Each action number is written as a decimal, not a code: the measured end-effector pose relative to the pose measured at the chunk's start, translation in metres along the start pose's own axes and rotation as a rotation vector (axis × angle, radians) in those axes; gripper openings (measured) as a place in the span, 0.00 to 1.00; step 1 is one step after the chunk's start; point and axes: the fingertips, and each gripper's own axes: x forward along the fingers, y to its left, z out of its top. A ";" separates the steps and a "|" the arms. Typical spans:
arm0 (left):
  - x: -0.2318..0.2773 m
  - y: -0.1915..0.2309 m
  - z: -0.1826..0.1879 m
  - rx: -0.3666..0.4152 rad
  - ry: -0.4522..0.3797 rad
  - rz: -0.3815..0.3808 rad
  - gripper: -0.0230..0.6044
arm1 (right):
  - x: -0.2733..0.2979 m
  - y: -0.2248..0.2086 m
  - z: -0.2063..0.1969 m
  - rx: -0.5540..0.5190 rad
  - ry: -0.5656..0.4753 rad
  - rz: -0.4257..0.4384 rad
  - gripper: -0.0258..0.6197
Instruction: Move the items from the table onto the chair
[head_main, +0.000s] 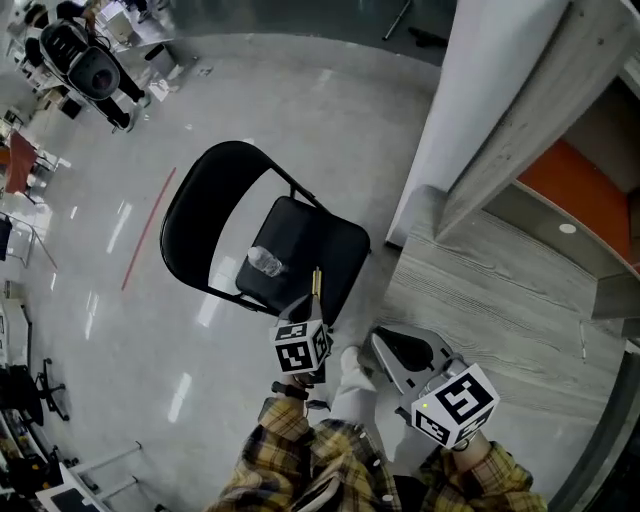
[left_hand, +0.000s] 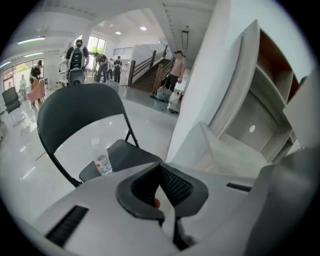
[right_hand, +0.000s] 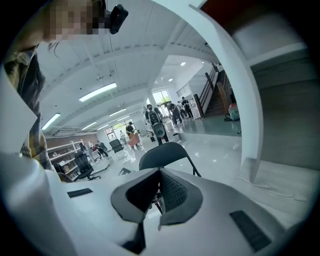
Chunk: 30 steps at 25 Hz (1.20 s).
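Left gripper (left_hand: 161, 187) and right gripper (right_hand: 159, 192) are both closed, gripping nothing, near the chair (head_main: 305, 245).

Wears a long-sleeved shirt in yellow, black and white plaid, sleeves (head_main: 285, 440) running down to both wrists. Shows a pale grey shell on the left gripper (left_hand: 161, 189) and the right gripper (right_hand: 159, 192), each with dark ribbed pads (left_hand: 176, 186) in a black surround and dark slots. Bears on each a white cube (head_main: 455, 403) printed with black square markers.
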 end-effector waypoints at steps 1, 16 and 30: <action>-0.017 -0.015 0.010 0.008 -0.034 -0.009 0.04 | -0.018 -0.001 0.005 -0.005 -0.023 -0.004 0.07; -0.224 -0.429 0.027 0.302 -0.313 -0.342 0.04 | -0.408 -0.070 0.013 -0.066 -0.264 -0.257 0.07; -0.277 -0.609 -0.044 0.496 -0.308 -0.593 0.04 | -0.564 -0.100 -0.047 0.053 -0.346 -0.522 0.07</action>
